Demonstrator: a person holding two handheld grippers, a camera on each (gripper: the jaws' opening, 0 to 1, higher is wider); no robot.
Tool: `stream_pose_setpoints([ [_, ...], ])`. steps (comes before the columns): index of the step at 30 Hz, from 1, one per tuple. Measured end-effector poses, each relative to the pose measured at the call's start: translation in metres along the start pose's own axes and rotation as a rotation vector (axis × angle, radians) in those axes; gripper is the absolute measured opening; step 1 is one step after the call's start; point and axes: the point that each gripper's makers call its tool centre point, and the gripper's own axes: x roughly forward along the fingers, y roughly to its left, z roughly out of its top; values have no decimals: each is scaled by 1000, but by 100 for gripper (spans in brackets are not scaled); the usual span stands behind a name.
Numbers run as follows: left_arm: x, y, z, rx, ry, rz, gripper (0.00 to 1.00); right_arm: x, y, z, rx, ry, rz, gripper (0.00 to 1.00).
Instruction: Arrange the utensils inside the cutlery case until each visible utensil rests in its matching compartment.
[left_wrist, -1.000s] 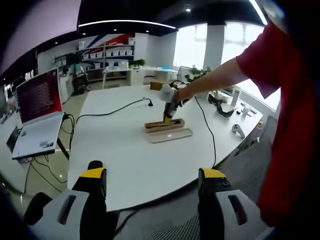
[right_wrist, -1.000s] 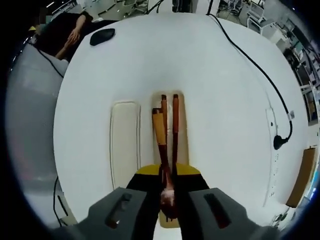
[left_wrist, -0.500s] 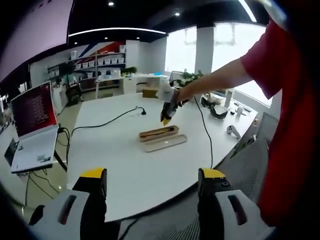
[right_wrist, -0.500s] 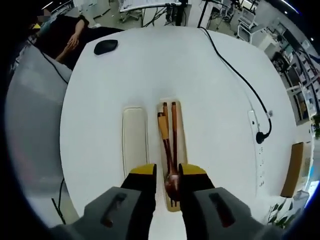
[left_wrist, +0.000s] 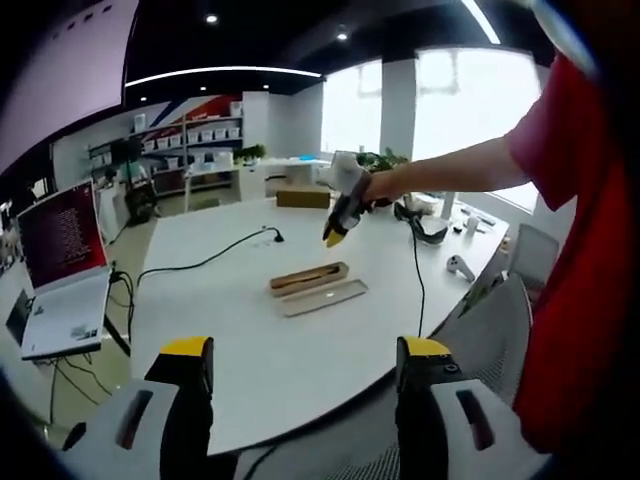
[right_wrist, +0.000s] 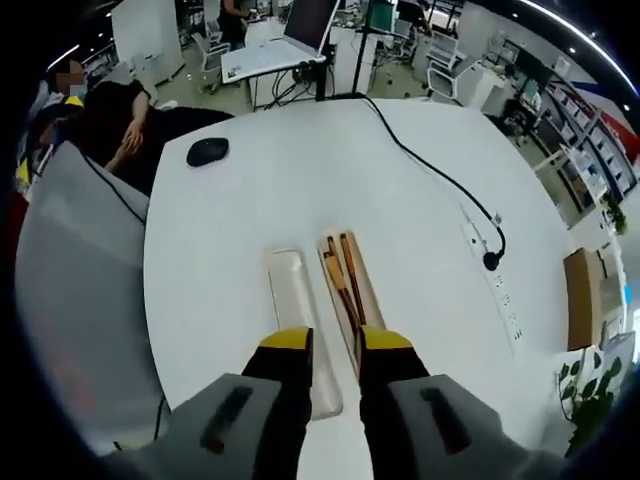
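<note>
We read the key relation off the right gripper view: the cutlery case (right_wrist: 352, 290) sits on the white desk (right_wrist: 250, 200) straight ahead of our right tool (right_wrist: 335, 345), w/ its long axis running near-to-far along the tool's own pointing line. Its near end passes between the 2 yellow tips, but the tool looks raised clear of it, not touching. Jaws stand narrowly apart, nothing held.

The utensils (right_wrist: 345, 280) lie inside the case, lengthwise, side by side; they're brown and wooden, but too small here to count or to check each against its slot. Just left of the case, parallel to it, lies the pale lid (right_wrist: 298, 320), apart from it by a thin strip of desk.

In the left gripper view our left tool (left_wrist: 300, 360) hangs back at the near desk edge, jaws wide, empty. From there the case (left_wrist: 308, 278) is well apart, its long axis crossing the view left to right, w/ the lid (left_wrist: 322, 297) on its near side and the right tool (left_wrist: 334, 235) above its right end.

So the right tool is far the nearer. Our judgement: utensils look seated, so any remaining move is a lengthwise one by the right tool, e.g. the lid.
</note>
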Motion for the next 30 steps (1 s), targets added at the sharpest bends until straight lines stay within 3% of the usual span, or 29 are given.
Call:
stream_pose_setpoints([
  [3,3,-6,-4,3,21,-18,78,-7,3,0,25,-9,-11,16],
  [5,3,-8,-4,12,22,-29,79,-13,2,4,50,-50,-47,17],
  [8,6,-5,-5,-15,38,-17,79,-16,1,-1,87,-70,-92,24],
  [14,10,-4,3,-35,10,-19,79,-20,10,-16,126,-105,-166,30],
  [19,16,-3,3,32,35,-18,79,-30,21,-24,179,-192,-195,45],
  [24,26,-3,6,72,42,-19,79,-47,36,-42,188,-224,-229,47],
  [28,38,-6,9,78,43,-35,79,-62,47,-47,268,-347,-237,52],
  [30,44,-10,12,83,37,-50,79,-70,48,-45,249,-411,-269,53],
])
